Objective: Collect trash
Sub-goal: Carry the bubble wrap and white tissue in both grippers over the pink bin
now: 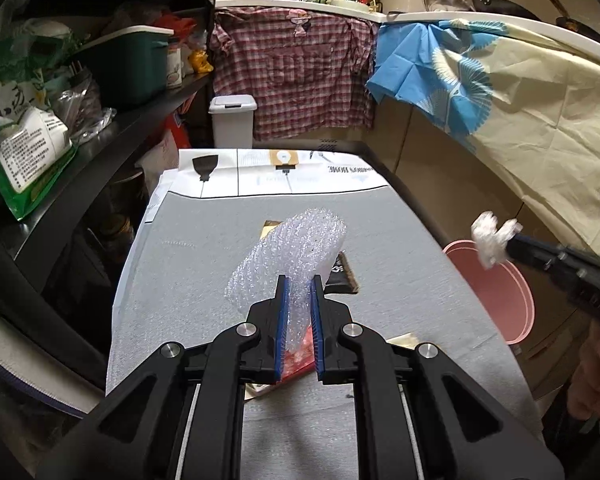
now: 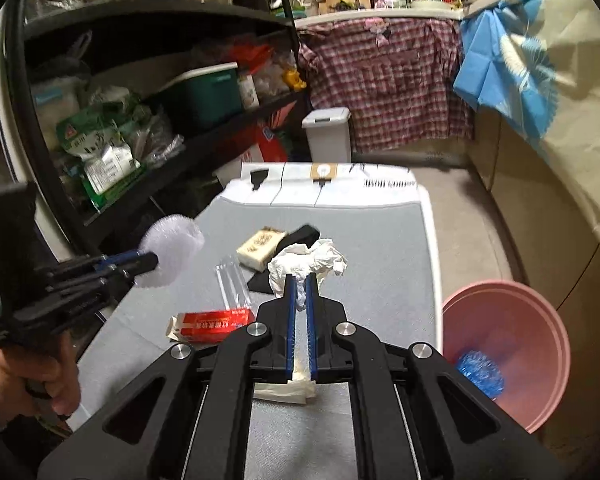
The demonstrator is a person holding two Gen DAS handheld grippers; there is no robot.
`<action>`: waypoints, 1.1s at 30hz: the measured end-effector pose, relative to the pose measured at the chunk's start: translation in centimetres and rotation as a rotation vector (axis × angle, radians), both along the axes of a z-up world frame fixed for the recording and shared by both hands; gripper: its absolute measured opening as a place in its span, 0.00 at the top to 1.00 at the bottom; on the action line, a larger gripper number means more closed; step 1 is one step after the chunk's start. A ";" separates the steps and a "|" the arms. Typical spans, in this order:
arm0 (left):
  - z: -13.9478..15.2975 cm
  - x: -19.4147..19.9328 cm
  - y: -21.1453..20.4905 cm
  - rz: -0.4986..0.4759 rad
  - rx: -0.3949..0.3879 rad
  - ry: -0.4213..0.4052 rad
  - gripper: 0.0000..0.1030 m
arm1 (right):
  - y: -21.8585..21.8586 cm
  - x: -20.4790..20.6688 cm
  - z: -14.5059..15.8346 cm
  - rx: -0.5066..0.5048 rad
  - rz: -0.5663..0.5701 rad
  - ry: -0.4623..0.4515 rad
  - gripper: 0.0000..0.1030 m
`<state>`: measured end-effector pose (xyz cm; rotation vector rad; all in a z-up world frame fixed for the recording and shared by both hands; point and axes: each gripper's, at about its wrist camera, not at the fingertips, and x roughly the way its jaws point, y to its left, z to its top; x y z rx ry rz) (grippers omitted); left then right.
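Note:
My left gripper (image 1: 299,280) is shut on a piece of clear bubble wrap (image 1: 296,248) and holds it above the grey table (image 1: 204,248); it also shows in the right wrist view (image 2: 150,262) with the wrap (image 2: 172,246). My right gripper (image 2: 300,280) is shut on a crumpled white tissue (image 2: 308,260), held over the table near its right side; it shows in the left wrist view (image 1: 508,240) with the tissue (image 1: 490,236) above the pink basin (image 1: 496,292).
On the table lie a red packet (image 2: 212,324), a clear plastic piece (image 2: 232,284), a beige packet (image 2: 260,248) and a black wrapper (image 2: 304,236). The pink basin (image 2: 512,320) on the floor holds a blue scrubber (image 2: 480,372). A white bin (image 2: 328,132) and cluttered shelves (image 2: 140,128) stand behind.

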<state>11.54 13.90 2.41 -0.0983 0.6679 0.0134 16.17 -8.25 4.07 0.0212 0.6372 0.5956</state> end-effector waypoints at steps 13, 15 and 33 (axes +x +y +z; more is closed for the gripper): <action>1.2 -0.8 -1.5 -0.022 -0.009 -0.031 0.90 | -7.2 0.2 3.7 0.023 -0.070 -0.051 0.95; 1.2 -0.8 -1.8 -0.025 -0.009 -0.032 0.90 | -8.1 0.6 3.4 0.020 -0.088 -0.050 0.95; 0.8 1.3 -6.7 -0.073 -0.012 -0.016 0.90 | -12.9 2.4 -0.9 0.000 -0.206 -0.030 0.95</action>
